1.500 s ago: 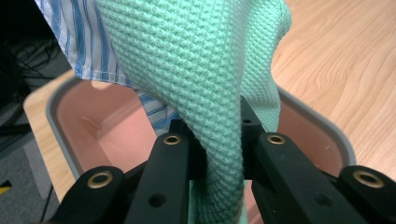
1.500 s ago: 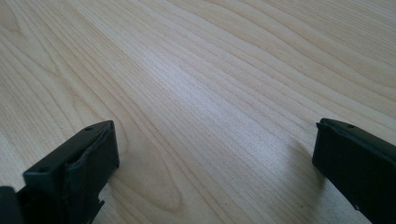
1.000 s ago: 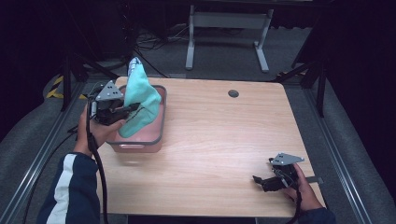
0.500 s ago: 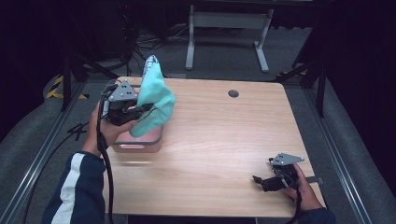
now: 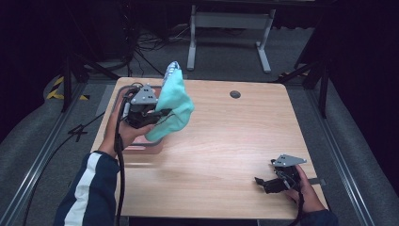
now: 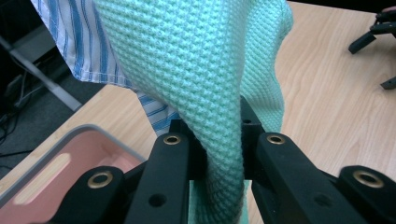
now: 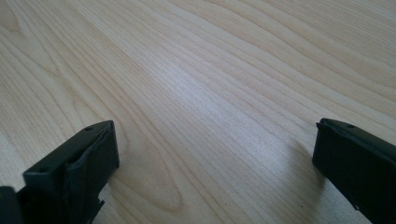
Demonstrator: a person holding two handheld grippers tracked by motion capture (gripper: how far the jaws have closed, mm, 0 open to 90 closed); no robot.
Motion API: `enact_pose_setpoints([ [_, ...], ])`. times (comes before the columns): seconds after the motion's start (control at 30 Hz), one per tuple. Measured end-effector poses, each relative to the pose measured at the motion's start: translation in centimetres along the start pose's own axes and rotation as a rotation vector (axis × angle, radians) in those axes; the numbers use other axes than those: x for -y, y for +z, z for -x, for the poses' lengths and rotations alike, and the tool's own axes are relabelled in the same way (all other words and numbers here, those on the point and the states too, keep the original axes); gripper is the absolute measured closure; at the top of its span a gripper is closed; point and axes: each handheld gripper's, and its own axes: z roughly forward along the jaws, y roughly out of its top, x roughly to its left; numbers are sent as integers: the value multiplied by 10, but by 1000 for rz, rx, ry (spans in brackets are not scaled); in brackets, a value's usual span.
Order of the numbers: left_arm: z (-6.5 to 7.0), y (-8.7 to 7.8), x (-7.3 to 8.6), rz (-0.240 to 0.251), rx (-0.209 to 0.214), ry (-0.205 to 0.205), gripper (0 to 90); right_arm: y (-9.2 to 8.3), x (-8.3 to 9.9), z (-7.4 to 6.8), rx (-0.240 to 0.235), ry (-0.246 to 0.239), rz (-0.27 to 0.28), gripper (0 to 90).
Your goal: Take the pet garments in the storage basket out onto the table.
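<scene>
Left hand-held gripper (image 6: 218,154) clamps mint waffle-knit cloth (image 5: 175,106), long axis upright, striped tip upward; right hand-held gripper (image 7: 215,163) spread wide on tabletop (image 5: 235,141).

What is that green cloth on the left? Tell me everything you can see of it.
The green cloth is a mint-coloured towel with a waffle-like knitted weave, soft and limp. It hangs bunched and folded, pinched between the shut jaws of the left gripper, held above the table's left side, partly over a pink bin. A blue-and-white striped fabric lies against it, behind and above.
</scene>
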Motion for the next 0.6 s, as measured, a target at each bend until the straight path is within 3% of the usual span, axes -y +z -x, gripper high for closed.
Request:
enact_pose_setpoints([
  [0.3,11,24,-6,-10,56,10,797,0,0,0,0,0,0,6],
  [0.6,27,52,-15,-60,108,46,796,0,0,0,0,2,0,6],
])
